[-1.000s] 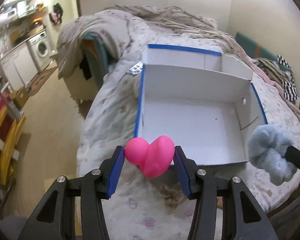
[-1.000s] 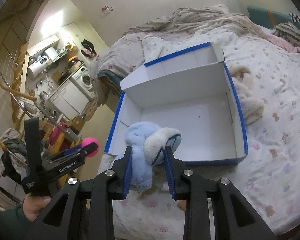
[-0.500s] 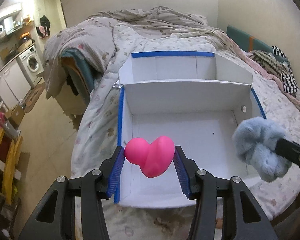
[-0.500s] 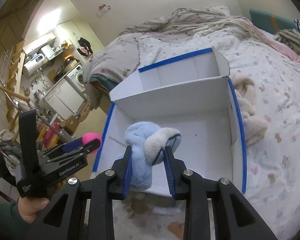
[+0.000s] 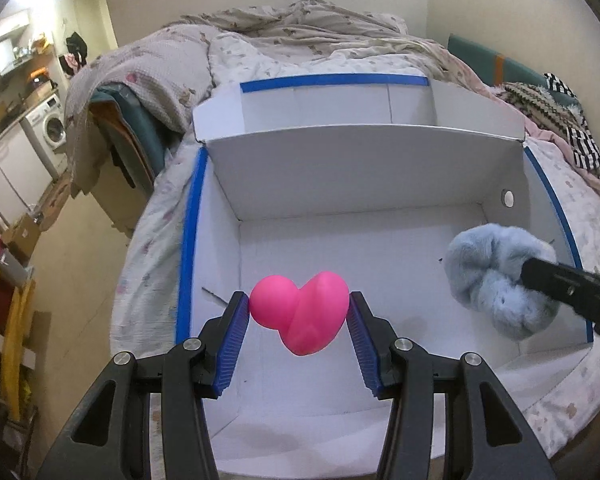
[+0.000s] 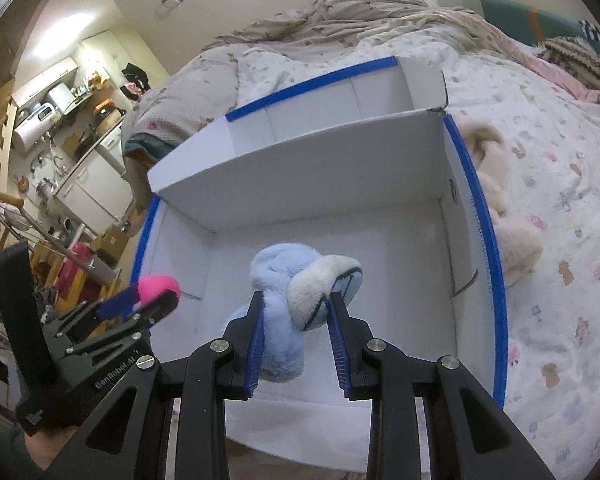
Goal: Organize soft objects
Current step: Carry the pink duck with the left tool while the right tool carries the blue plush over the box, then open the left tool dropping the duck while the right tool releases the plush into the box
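From your left wrist, your left gripper [image 5: 299, 312] clamps the pink heart toy [image 5: 302, 312] over the white box [image 5: 380, 168], and from your right wrist, your right gripper [image 6: 296, 312] pinches the blue plush [image 6: 284, 300] above it.

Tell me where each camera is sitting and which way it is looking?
Left wrist view: sits on the left tongs, looking forward and down into the white box on the bed; its own tongs grip a pink heart toy.
Right wrist view: sits on the right tongs, looking down into the same box; its tongs grip a blue plush toy, and a hand shows low on the left.
Both views share the box, both toys, and each other's tongs.
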A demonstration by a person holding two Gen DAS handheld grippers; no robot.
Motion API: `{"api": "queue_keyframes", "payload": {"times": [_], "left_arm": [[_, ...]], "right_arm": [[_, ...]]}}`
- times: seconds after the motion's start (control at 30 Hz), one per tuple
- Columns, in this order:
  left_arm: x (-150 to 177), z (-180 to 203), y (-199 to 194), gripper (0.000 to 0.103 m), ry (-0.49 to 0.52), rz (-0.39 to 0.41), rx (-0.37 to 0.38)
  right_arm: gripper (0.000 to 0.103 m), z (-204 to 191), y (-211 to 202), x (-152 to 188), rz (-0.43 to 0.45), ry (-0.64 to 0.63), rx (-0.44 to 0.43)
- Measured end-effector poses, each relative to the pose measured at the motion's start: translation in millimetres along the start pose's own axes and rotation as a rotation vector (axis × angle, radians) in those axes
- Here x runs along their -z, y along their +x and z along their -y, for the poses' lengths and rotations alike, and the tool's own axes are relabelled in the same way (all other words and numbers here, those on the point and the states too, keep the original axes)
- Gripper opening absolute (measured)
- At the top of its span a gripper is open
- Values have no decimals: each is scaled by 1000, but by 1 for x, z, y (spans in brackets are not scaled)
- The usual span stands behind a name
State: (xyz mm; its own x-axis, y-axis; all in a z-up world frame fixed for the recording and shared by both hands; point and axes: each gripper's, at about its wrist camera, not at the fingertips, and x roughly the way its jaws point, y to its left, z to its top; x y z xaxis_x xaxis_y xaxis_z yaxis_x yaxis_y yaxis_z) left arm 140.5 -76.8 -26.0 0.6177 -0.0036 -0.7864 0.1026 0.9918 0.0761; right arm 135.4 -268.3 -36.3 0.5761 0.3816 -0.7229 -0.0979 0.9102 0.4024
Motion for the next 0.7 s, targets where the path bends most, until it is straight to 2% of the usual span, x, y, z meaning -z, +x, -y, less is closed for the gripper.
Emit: {"api": "queue_keyframes", "payload": {"times": [0.13,0.53,0.7], "left_arm": [[-3,-1,10,46,-17,22,48],[1,-6,35,47,-32,-52,33],[4,-3,36,47,-20,-54,38]], "right_arm": [[32,1,10,1,-15,5,8],[33,5,37,6,-92,1,43],[34,9,40,6,-101,12,52]]}}
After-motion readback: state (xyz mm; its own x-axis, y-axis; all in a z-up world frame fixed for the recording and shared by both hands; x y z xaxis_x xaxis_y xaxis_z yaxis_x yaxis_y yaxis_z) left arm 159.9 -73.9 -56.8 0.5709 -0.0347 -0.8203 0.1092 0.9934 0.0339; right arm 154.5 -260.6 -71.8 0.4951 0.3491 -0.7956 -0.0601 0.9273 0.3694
